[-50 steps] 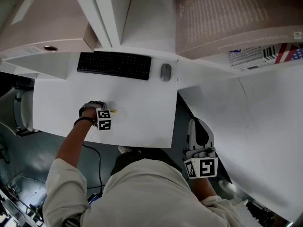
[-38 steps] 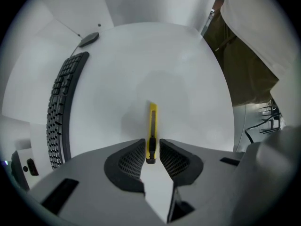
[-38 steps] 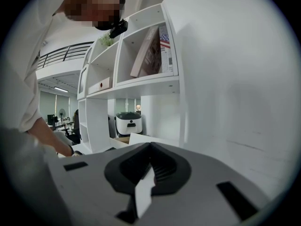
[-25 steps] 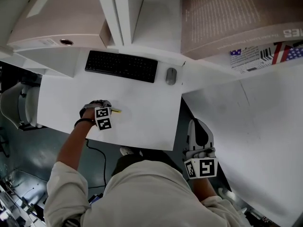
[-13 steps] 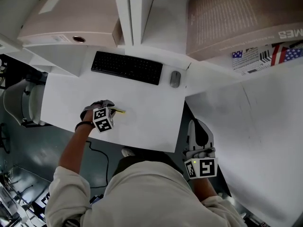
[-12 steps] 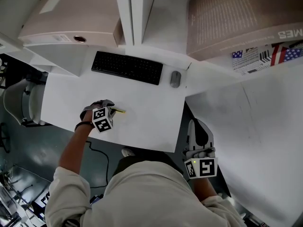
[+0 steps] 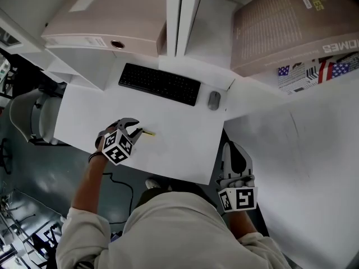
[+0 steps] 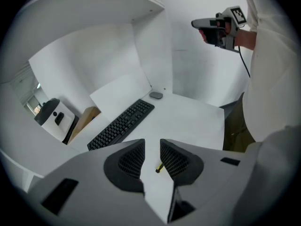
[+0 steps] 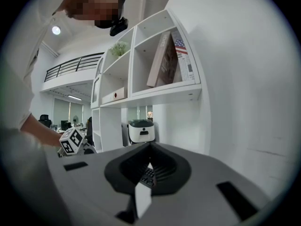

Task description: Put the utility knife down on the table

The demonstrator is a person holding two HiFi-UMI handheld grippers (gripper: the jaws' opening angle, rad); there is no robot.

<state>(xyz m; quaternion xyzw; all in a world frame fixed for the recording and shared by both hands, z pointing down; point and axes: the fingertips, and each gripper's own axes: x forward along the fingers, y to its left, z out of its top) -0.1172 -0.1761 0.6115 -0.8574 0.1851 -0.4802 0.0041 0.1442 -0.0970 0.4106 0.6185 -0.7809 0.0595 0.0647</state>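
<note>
A slim yellow utility knife [image 7: 148, 132] lies flat on the white table [image 7: 185, 147], just past the tips of my left gripper [image 7: 136, 130]. That gripper is open, hovers over the table's near left part and holds nothing. In the left gripper view the knife's tip [image 8: 160, 167] shows on the table in the gap between the parted fingers [image 8: 126, 160]. My right gripper [image 7: 235, 152] hangs off the table's right near corner, away from the knife. Its jaws are shut and empty. It also shows high in the left gripper view as the right gripper [image 8: 205, 24].
A black keyboard [image 7: 160, 84] and a grey mouse [image 7: 213, 100] lie along the table's far edge. Shelving behind holds a large brown book [image 7: 291, 21] and a pale box [image 7: 106, 21]. An office chair [image 7: 28, 116] stands off the left side.
My left gripper has let go of the knife, opened and drawn back a little toward me. The knife stays on the table. The right gripper has not moved.
</note>
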